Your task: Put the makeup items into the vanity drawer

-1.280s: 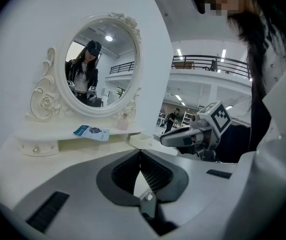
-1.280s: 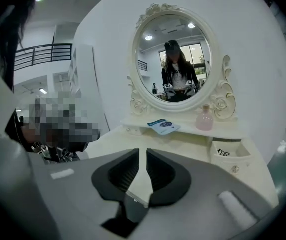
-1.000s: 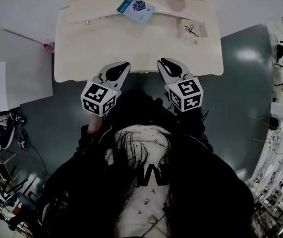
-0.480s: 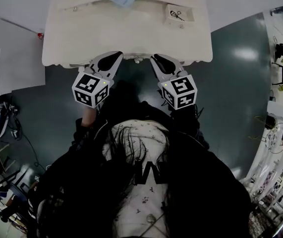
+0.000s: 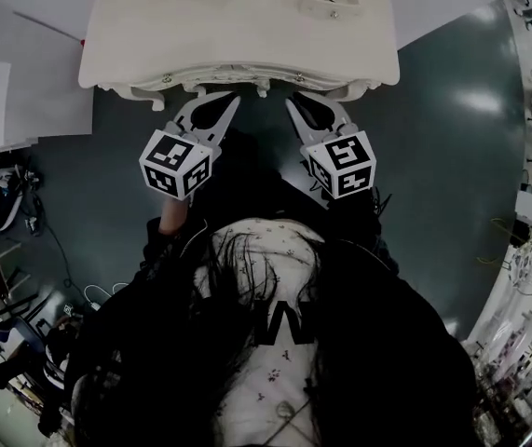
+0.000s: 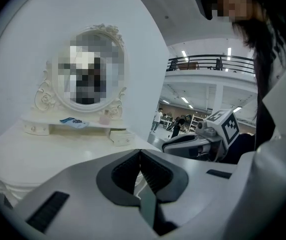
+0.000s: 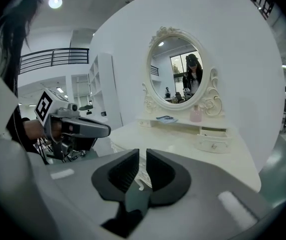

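The left tool (image 5: 230, 101), jaws together on nothing, hovers at the front edge of the cream vanity counter (image 5: 238, 35). The flat blue packet (image 6: 73, 121) and pale pink bottle (image 6: 104, 119) sit untouched on the back shelf (image 6: 90, 126) beneath the oval mirror (image 7: 175, 66). No drawer looks open. The right tool (image 5: 293, 104), jaws a slit apart and empty, hovers alongside. By my reading, the whole task is left.
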`<state>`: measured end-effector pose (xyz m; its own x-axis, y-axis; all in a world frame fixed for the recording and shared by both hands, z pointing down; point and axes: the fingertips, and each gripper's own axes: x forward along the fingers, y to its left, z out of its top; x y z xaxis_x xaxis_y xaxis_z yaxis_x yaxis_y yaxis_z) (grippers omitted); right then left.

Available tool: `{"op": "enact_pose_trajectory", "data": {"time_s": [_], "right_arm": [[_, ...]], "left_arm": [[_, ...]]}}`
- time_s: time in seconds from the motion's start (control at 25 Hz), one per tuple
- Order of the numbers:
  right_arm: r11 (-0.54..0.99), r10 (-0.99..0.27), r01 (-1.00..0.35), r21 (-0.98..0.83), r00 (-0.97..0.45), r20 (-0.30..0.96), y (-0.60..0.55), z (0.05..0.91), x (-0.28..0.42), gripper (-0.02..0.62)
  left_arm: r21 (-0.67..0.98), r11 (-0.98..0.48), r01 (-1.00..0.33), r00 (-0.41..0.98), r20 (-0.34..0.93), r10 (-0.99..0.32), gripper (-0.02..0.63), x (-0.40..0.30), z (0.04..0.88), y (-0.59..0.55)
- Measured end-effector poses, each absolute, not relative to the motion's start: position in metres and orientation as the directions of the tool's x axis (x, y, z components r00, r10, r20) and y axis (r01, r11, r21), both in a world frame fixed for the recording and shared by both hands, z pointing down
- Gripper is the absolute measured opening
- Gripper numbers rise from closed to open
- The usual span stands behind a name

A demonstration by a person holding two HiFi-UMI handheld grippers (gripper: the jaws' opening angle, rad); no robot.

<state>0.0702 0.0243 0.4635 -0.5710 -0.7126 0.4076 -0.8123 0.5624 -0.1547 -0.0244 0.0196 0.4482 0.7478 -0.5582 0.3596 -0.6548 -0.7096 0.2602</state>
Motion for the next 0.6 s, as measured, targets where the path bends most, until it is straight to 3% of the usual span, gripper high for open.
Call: {"op": "enact_pose_trajectory", "data": {"time_s": [0.6], "right_arm": [[0.683,-0.645,-0.726,-0.082,-0.651,0.399,0.09,0.468,0.038,0.029]], "left_arm": [[0.247,-0.662,-0.708,0.7,0.369,-0.611,0.0,-0.039,0.455,0.097]]}}
